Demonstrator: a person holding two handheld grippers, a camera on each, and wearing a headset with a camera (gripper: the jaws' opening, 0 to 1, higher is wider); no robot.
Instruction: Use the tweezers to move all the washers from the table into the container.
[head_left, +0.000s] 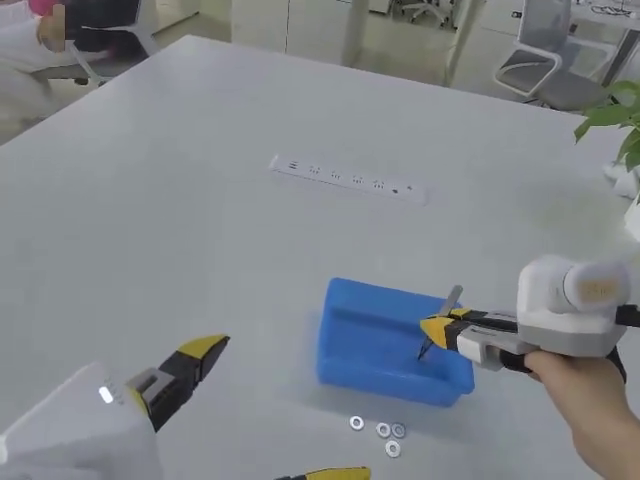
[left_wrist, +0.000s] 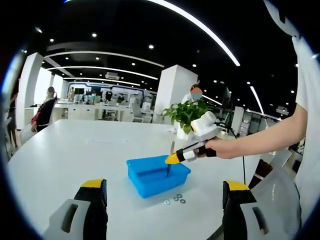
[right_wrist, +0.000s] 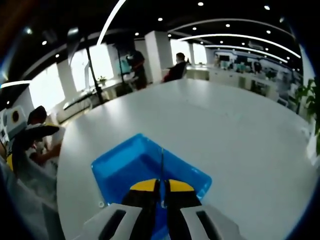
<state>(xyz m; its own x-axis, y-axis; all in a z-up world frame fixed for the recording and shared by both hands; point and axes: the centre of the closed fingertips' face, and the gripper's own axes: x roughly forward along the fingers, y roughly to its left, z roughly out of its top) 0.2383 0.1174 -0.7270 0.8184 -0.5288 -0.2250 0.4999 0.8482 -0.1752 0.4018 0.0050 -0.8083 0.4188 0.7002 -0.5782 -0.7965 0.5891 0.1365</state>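
We see the right gripper (head_left: 437, 330) with its yellow-tipped fingers (right_wrist: 145, 186) pressed together on the tweezers (head_left: 453, 297), pinching them partway along their length. The tweezers stand steeply, close to upright. Their long axis runs from a grey upper end, leaning a little away from us, down to a dark pointed end that dips inside the blue container (head_left: 350, 350). In the right gripper view they show as a thin line running straight ahead from the closed fingers over the container's floor. The tips are too small and dark for us to tell whether they carry a washer, and we cannot tell whether any washers lie inside the container. The hand (head_left: 580, 395) holding this gripper is cut off by the right edge of the head view.

Four washers (head_left: 383, 430) lie flat on the table (head_left: 200, 220) in a loose cluster just beside the container's near wall, one a little apart to the left.

The left gripper (left_wrist: 164, 184) sits near us, well apart from the container, its fingers (left_wrist: 92, 187) spread wide with nothing between them. In the head view its body is cut by the lower left corner and one fingertip by the bottom edge. Farther across the table lies a white power strip (head_left: 350, 180).
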